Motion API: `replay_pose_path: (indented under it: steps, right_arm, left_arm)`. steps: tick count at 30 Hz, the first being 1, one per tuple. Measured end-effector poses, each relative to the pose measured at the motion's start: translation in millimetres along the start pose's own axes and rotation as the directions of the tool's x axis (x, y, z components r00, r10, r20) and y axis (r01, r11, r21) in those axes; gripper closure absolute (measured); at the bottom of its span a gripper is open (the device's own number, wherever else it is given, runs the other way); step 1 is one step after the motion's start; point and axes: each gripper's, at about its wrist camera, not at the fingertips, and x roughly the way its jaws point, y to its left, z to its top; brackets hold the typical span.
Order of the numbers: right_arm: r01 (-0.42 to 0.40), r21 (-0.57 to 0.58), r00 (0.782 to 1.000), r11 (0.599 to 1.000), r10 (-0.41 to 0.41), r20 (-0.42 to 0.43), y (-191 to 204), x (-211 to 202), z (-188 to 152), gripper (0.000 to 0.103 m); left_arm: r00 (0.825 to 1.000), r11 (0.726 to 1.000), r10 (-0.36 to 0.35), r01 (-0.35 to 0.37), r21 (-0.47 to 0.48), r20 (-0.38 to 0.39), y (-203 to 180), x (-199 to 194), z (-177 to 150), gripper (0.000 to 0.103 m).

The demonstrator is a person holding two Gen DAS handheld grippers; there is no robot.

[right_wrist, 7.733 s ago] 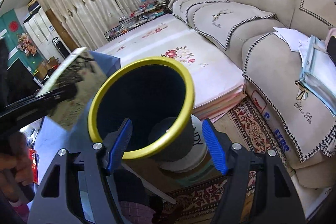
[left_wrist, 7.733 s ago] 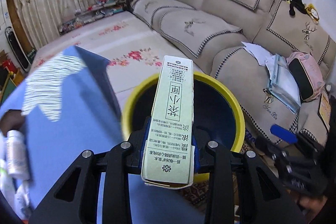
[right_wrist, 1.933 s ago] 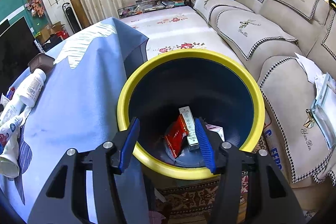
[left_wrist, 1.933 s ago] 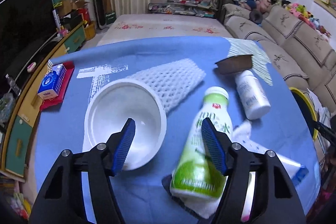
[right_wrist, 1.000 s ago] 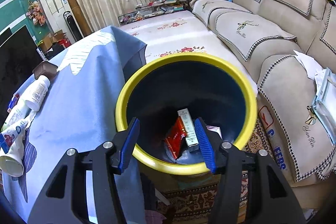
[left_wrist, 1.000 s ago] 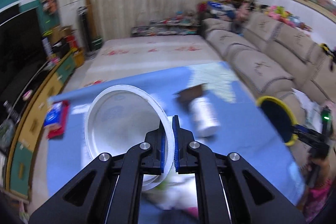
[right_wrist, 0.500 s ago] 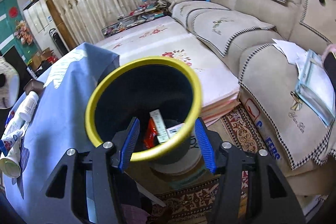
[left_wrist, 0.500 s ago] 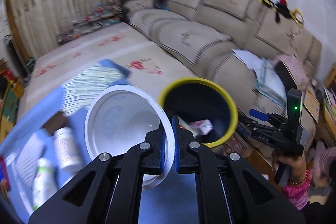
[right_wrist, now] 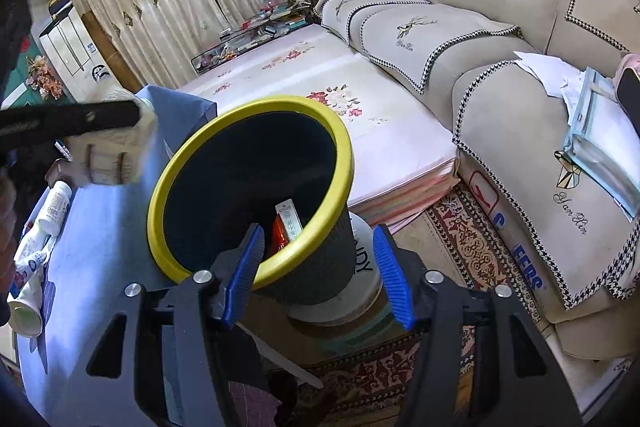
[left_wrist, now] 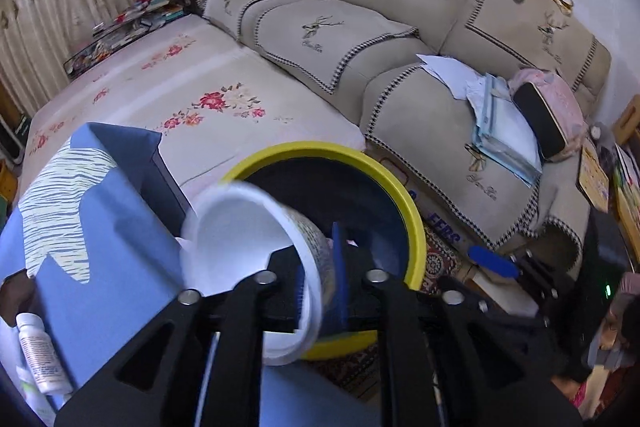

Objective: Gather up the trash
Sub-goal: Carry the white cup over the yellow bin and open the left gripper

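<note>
A white paper cup (left_wrist: 240,239) hangs tilted over the near rim of the yellow-rimmed dark bin (left_wrist: 400,195). Its wall stands between the pads of my left gripper (left_wrist: 318,247), whose jaws are opening and no longer pinch it. In the right wrist view the same cup (right_wrist: 116,151) is blurred beside the bin (right_wrist: 240,115). My right gripper (right_wrist: 319,227) straddles the bin's near rim, one pad inside and one outside, without pressing it; its jaws are opening. A pale box (right_wrist: 290,219) and a red wrapper (right_wrist: 280,237) lie inside the bin.
The bin leans toward the blue-clothed table (right_wrist: 100,227) and rests on a white bucket (right_wrist: 364,267). A white bottle (right_wrist: 56,207) and another paper cup (right_wrist: 24,311) lie on the cloth. A beige sofa (left_wrist: 400,27) and a patterned rug (right_wrist: 472,239) lie beyond.
My left gripper swung from the table over to the bin with the cup, then its jaws parted and the cup tipped. The bin now leans more toward the table.
</note>
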Motion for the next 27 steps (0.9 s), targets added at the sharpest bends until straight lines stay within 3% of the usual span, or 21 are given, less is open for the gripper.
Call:
replay_pose_path:
  steps: [2,5,10,14,23,25,27]
  right_arm:
    - [0.0,0.009,1.0,1.0,0.0,-0.003,-3,0,-2,0.046]
    - [-0.006,0.012,1.0,1.0,0.006,-0.009,-2,1,-4,0.046]
    - [-0.018,-0.002,1.0,1.0,0.018,-0.015,8,1,-7,0.046]
    - [-0.024,-0.021,1.0,0.999,0.024,-0.017,18,0,-10,0.046]
    - [-0.047,-0.096,0.999,0.994,0.046,-0.012,59,-8,-8,0.046]
    - [-0.07,-0.13,0.998,0.989,0.069,-0.011,78,-10,-7,0.046]
    - [-0.098,-0.172,0.995,0.98,0.097,-0.012,104,-12,-5,0.046]
  left_arm:
    - [1.0,1.0,-0.003,0.003,-0.011,0.004,0,5,6,0.069]
    - [0.999,1.0,-0.006,0.006,-0.017,0.032,1,-7,7,0.066]
    - [0.992,0.999,0.036,-0.036,-0.002,0.121,9,-63,-11,0.06]
    - [0.981,0.998,0.047,-0.04,-0.041,0.187,29,-114,-35,0.045]
    - [0.925,0.966,0.199,-0.13,-0.223,0.324,106,-223,-133,0.036]
    - [0.903,0.948,0.251,-0.155,-0.279,0.348,125,-244,-164,0.036]
    - [0.87,0.917,0.324,-0.193,-0.348,0.371,147,-266,-198,0.034]
